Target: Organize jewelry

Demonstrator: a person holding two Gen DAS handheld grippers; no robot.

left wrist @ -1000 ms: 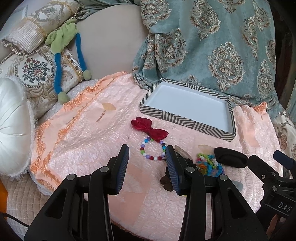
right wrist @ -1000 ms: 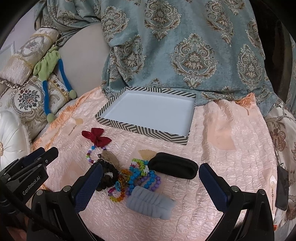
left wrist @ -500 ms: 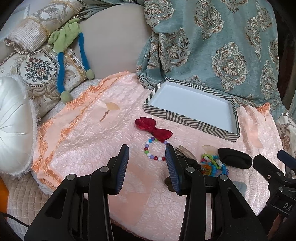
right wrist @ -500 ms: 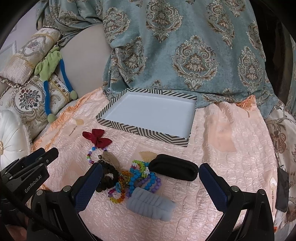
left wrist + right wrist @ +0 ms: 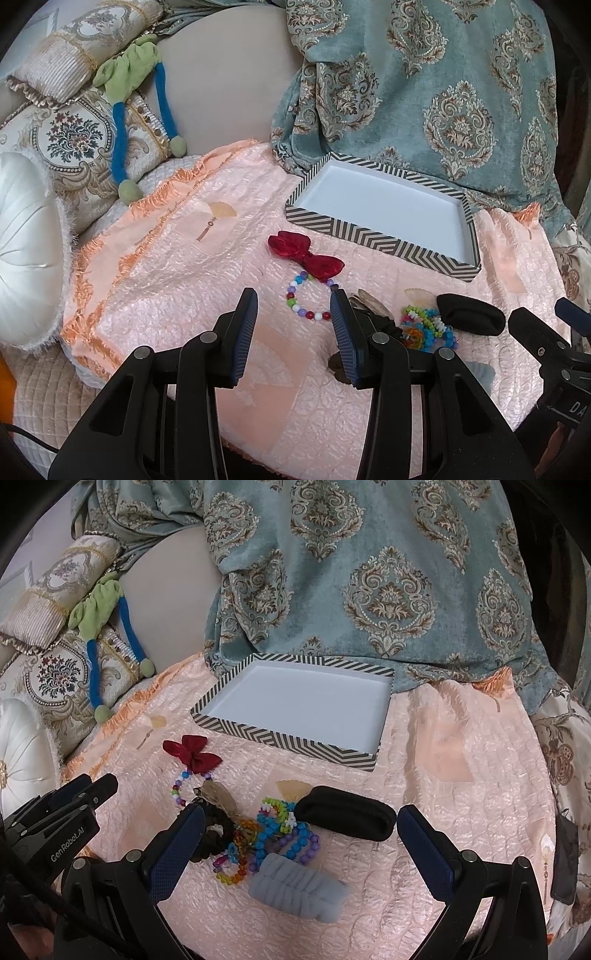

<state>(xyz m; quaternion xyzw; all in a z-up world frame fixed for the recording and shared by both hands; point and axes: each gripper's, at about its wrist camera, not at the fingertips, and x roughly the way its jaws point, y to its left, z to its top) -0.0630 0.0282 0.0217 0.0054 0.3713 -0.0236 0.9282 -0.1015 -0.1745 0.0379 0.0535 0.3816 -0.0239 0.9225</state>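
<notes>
A pink bedspread (image 5: 443, 805) is covering the surface, and a striped tray (image 5: 284, 744) is sitting on it near a teal patterned cloth (image 5: 369, 572). The tray is showing only its white inside.

The jewelry is lying in front of the tray, on the bedspread. A red bow (image 5: 306, 254) is lying nearest to the tray, and a bracelet of coloured round beads (image 5: 307, 300) is touching its near edge. Beside this, a heap of bright bead bracelets (image 5: 269, 830) is lying tangled, with a black hair tie (image 5: 214, 830) on its left side and a black pouch (image 5: 343, 818) on its right side. A grey ruffled band (image 5: 299, 890) is lying just in front of the heap.

The left gripper (image 5: 293, 334) is hanging over the bedspread with its jaws apart, and nothing is sitting between them; the bracelet of round beads is showing just beyond its fingertips. The right gripper (image 5: 299, 843) is standing wide apart and is gripping nothing, with the heap and the grey band lying in the gap between its fingers, under them.

At the left, embroidered cushions (image 5: 74, 144) and a green and blue soft toy (image 5: 129, 74) are lying.
</notes>
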